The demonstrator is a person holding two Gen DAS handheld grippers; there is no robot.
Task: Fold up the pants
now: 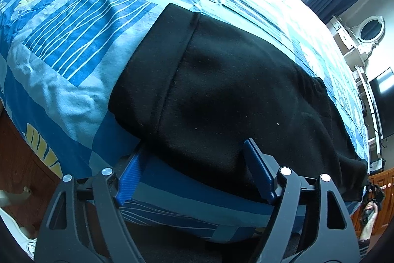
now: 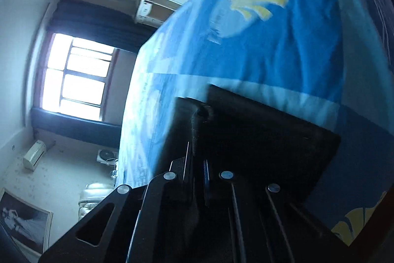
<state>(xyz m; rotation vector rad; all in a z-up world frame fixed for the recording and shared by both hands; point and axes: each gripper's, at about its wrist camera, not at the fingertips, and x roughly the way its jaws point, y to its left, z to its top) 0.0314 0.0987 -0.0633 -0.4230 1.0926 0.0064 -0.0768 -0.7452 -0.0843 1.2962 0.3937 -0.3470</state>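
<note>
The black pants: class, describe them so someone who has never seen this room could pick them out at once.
Start with the large bed under the blue patterned bedspread. Near its lower edge lie the black pants, spread flat, with a wide stitched band at one end. They are the only plain, dark item there; everything around them is blue with white stripes and yellow shell shapes.

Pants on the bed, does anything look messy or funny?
Mostly tidy. The black pants lie folded flat on the blue bedspread, but their near edge hangs over the bed's side. The bedspread is wrinkled beside them. Nothing looks torn or spilled.
</note>
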